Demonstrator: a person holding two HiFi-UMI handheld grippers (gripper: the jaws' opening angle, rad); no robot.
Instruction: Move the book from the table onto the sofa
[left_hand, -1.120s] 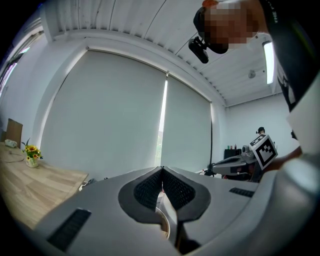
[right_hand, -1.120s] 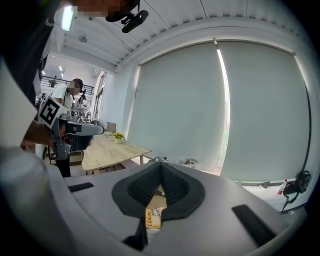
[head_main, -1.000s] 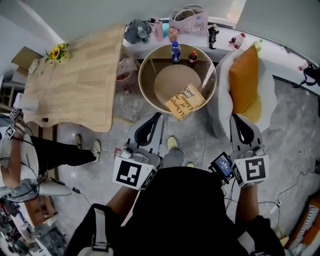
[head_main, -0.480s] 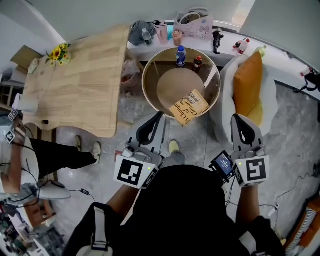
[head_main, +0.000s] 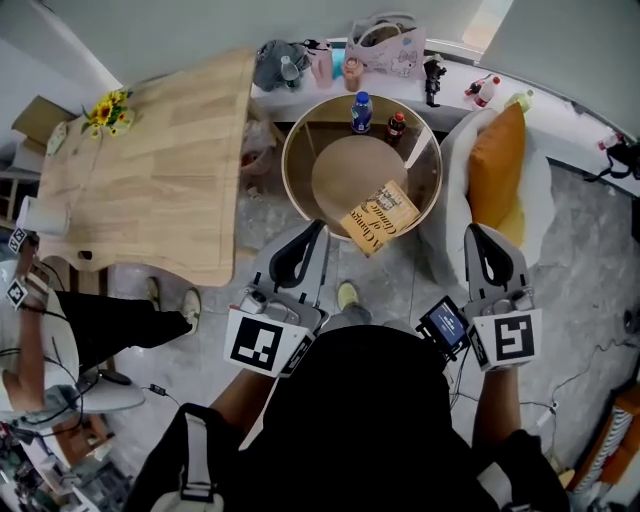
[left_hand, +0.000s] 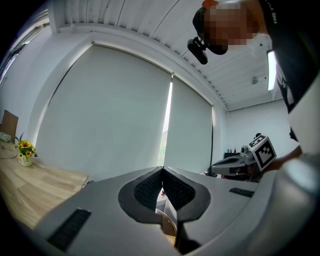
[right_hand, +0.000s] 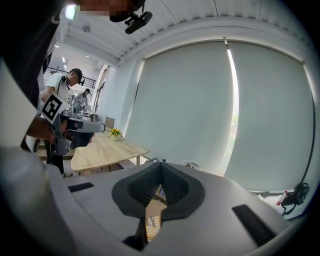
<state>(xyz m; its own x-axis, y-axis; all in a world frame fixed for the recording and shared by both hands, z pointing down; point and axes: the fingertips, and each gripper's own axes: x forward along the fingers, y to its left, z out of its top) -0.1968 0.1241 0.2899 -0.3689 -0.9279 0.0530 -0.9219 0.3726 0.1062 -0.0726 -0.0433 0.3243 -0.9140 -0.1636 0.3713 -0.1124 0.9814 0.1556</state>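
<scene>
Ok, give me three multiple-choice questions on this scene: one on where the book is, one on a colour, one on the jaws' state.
1. Where does the book lie? A on the wooden table; B on the round table; C on the floor.
2. What colour is the cushion on the sofa? A orange; B green; C black.
3. How do the jaws of the left gripper and right gripper stand? A both wide open; B shut on the book; C both shut, empty.
Answers: B, it rests at the round table's near edge; A, orange against the white seat; C, each gripper view shows jaws meeting, nothing between.
</scene>
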